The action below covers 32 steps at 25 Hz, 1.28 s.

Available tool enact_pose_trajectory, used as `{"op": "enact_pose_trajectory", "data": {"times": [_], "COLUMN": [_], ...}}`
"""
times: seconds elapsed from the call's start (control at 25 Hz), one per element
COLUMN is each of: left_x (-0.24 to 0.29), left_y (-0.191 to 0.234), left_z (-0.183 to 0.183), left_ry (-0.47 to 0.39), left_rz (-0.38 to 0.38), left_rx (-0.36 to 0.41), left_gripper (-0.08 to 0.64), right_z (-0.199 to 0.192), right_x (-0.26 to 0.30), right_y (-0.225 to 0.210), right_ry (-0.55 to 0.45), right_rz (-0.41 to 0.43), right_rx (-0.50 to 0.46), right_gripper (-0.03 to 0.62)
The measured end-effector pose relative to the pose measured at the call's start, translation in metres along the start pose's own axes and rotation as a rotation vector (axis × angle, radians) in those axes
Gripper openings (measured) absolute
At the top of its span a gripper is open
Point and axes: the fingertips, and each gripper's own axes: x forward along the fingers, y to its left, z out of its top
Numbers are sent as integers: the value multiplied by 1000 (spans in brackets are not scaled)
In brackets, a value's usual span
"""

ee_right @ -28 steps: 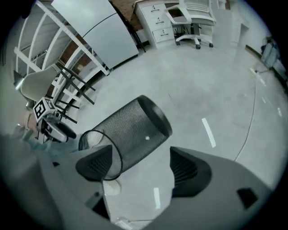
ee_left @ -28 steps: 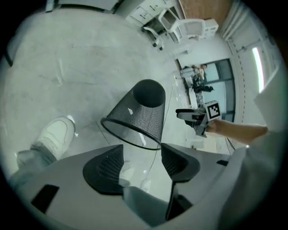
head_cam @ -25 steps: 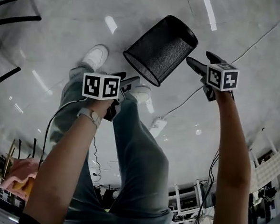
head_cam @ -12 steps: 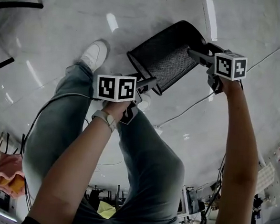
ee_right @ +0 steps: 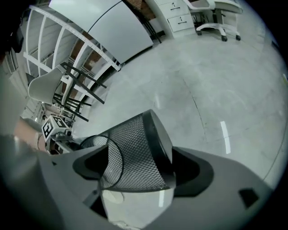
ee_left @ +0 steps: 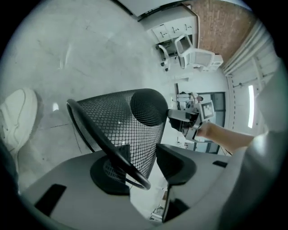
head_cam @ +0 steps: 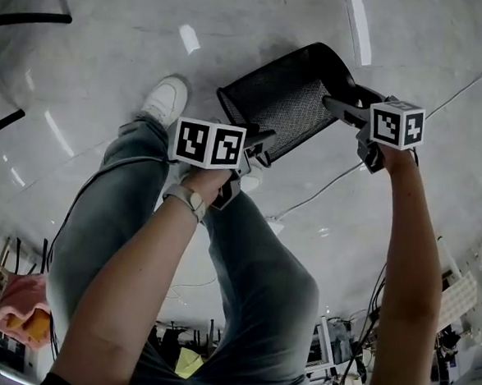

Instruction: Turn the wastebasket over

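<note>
A black mesh wastebasket (head_cam: 284, 100) lies on its side on the grey floor, mouth toward the person's legs. My left gripper (head_cam: 265, 140) is at the mouth. In the left gripper view the rim (ee_left: 96, 139) runs between the jaws, one finger inside the mesh and one outside. The jaws are closing and the pads do not visibly press. My right gripper (head_cam: 350, 101) is at the base end. Its jaws stand wide apart, with the solid base band (ee_right: 164, 148) and the mesh wall between them. Whether they touch the basket I cannot tell.
The person's jeans-clad legs and white shoes (head_cam: 163, 100) stand just left of the basket. A thin cable (head_cam: 324, 181) crosses the floor on the right. Black chair legs (head_cam: 31, 16) reach in at upper left. Shelving (ee_right: 67, 67) and office chairs (ee_right: 216, 13) stand farther off.
Both grippers have closed in on the basket. The left one went from beside the mouth to straddling the rim. The right one moved onto the base end.
</note>
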Motion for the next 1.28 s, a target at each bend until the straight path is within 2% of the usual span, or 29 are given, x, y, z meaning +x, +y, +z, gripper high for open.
{"op": "enact_pose_trajectory", "data": {"times": [0.16, 0.32, 0.44, 0.56, 0.72, 0.92, 1.12, 1.28], "left_x": [1, 19, 44, 64, 75, 69, 53, 46], "left_y": [-8, -25, -33, -31, -36, -16, 14, 35], "left_z": [1, 5, 1, -8, -19, -34, -57, -75], "left_ry": [38, 63, 109, 203, 261, 311, 350, 380], "left_rz": [-19, -89, -122, -135, -186, -139, -63, 16], "left_rx": [37, 37, 63, 115, 80, 31, 24, 29], "left_gripper": [187, 189, 189, 185, 169, 198, 226, 261], "right_z": [-3, 16, 20, 23, 26, 25, -2, -7], "right_x": [-27, -73, -105, -116, -118, -120, -99, -89], "right_y": [8, 4, 0, -2, -3, 25, 67, 94], "right_ry": [-58, -216, -292, -331, -345, -361, -210, -212], "right_rz": [-28, -90, -144, -177, -215, -283, -453, -493], "right_rx": [14, 54, 49, 16, -27, -93, -344, -446], "right_gripper": [440, 440, 434, 430, 424, 339, 335, 322]}}
